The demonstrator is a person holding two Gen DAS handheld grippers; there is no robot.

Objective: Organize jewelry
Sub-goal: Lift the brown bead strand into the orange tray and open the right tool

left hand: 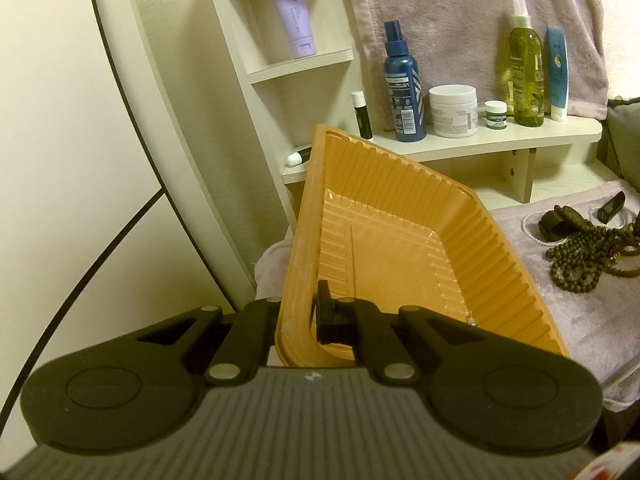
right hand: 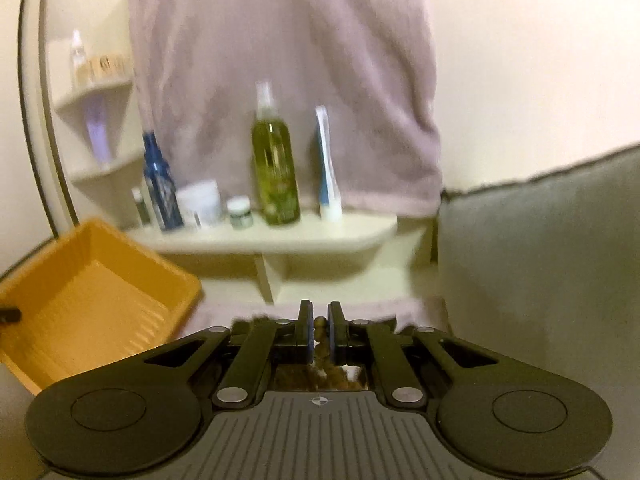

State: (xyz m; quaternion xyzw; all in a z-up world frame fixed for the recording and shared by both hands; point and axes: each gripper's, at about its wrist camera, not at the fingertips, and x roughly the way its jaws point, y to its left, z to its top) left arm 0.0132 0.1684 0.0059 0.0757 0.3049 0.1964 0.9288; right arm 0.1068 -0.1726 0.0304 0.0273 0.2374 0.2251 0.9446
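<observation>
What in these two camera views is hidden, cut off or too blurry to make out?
- Left wrist view: the jewelry pile runs off the right edge; single pieces blur together.
- Left wrist view: the orange tray wall hides one finger of the left gripper.
- Right wrist view: the beaded piece in the right gripper is mostly hidden by the gripper body.
- Right wrist view: motion blur makes the green bottle label unreadable.

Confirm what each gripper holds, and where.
Left gripper: orange tray, clamped on its near rim. Right gripper: brown beads between the jaws; which part is hidden.
</observation>
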